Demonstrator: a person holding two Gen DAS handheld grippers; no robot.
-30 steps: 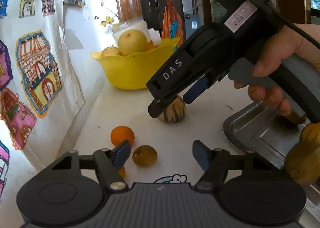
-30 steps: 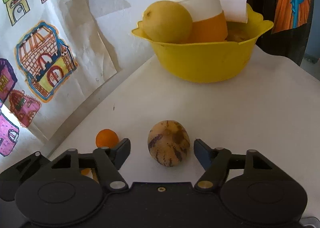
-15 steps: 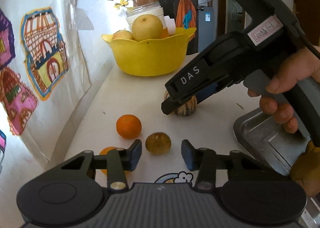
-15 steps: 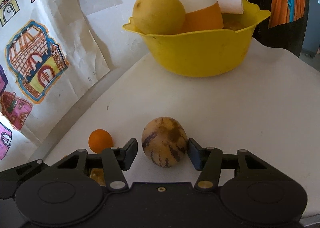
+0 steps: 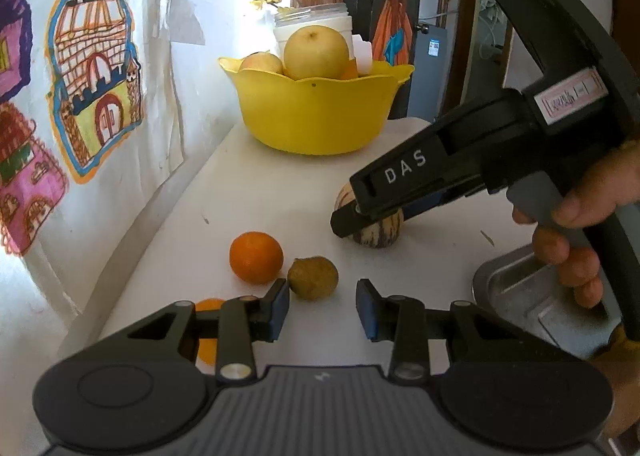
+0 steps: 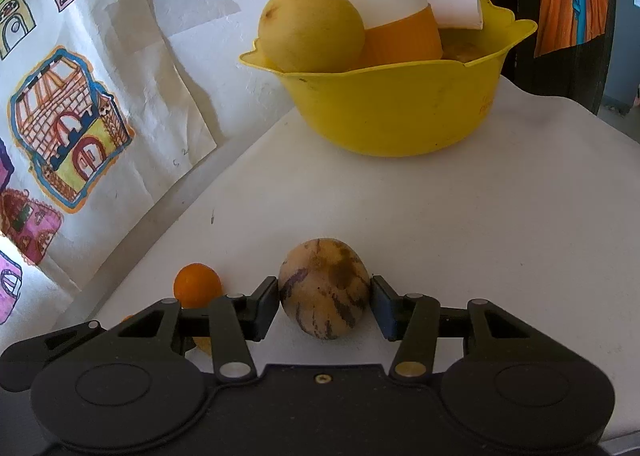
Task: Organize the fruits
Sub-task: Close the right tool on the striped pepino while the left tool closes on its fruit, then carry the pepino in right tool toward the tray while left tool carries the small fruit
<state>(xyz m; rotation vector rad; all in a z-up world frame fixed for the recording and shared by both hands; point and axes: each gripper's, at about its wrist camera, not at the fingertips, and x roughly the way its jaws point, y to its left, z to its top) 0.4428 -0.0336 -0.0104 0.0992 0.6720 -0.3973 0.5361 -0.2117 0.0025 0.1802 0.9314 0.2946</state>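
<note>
My right gripper point(image 6: 325, 302) sits low on the white table point(image 6: 500, 224), its pads touching both sides of the striped melon point(image 6: 324, 288), clamped on it where it rests on the surface. My left gripper point(image 5: 322, 306) hangs a little nearer and to the left, jaws apart with nothing between them; the kiwi point(image 5: 313, 278) lies just ahead of its left finger, touching the orange point(image 5: 256, 257) on its left. A second orange fruit point(image 5: 208, 330) shows partly behind that finger. At the far end stands the yellow bowl point(image 6: 400, 108) with a pear point(image 6: 311, 28) and a cup point(image 6: 384, 4) inside. A metal tray point(image 5: 532, 300) lies at the near right
</note>
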